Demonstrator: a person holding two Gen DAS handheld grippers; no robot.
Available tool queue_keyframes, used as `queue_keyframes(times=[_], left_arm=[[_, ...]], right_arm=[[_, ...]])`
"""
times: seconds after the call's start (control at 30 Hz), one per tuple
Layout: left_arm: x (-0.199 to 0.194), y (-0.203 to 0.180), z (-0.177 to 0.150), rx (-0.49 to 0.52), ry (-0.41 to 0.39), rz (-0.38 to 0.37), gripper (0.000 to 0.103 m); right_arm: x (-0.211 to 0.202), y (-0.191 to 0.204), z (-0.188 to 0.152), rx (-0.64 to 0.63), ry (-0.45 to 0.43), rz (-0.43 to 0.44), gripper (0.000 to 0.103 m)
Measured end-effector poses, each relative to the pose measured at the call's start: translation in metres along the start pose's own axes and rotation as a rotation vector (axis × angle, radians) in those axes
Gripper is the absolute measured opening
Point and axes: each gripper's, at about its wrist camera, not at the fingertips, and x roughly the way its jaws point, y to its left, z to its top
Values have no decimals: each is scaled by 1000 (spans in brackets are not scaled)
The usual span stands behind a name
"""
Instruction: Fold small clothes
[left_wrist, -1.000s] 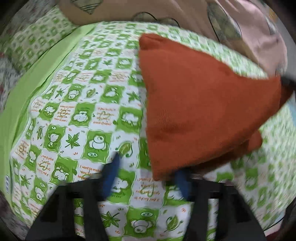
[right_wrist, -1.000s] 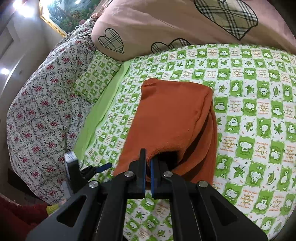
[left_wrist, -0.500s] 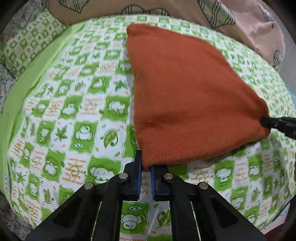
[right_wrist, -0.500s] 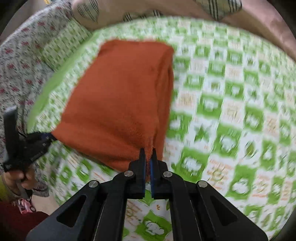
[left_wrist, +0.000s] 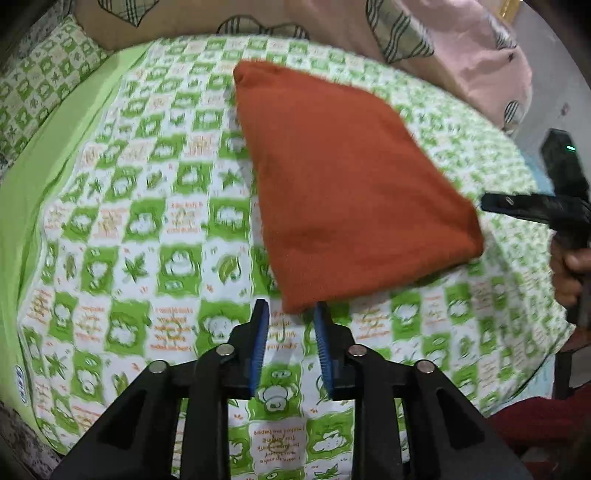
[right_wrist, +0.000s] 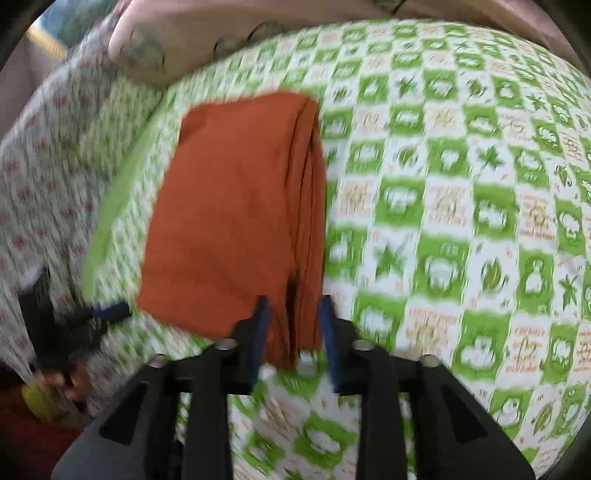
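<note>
With the orange cloth (left_wrist: 351, 184) lying folded just ahead of them, left gripper (left_wrist: 290, 317) and right gripper (right_wrist: 293, 314) have just parted, empty, suggesting folding is nearly complete.

My count: 1 rust-orange knitted garment (left_wrist: 354, 184), folded, on 1 green-and-white checked bedsheet with cartoon prints (left_wrist: 147, 229). 1 matching green-checked pillow (left_wrist: 40, 88) at the far left. 1 pink quilt with plaid heart patches (left_wrist: 461, 48). 1 grey floral-print cover (right_wrist: 48, 166). 2 black two-finger grippers with blue pads: left gripper (left_wrist: 290, 312), right gripper (right_wrist: 293, 306). 2 hands (left_wrist: 569, 273), 1 per gripper.
</note>
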Motion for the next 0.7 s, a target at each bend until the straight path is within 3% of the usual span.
queue_keyframes(times=[0.17,0.43,0.47,0.53,0.6,0.7], left_arm=[[14,-3,26,-6,-4,-31,33],[36,-6,39,-5,13,-106,33],[43,-4,39,-10,31,-108,31],[47,-3,41,-6,42,-118,31],[48,-6,42,17,41,-124,31],[64,-9,40,40,86,-113,31]], right_arm=[[21,1,51,54,-65,23,40],[76,-3,111,152,-36,86,39],[84,-2,114,141,-14,81,14],[85,2,118,91,-10,24,10],[67,6,120,82,-81,57,10],[61,11,116,37,-111,0,10]])
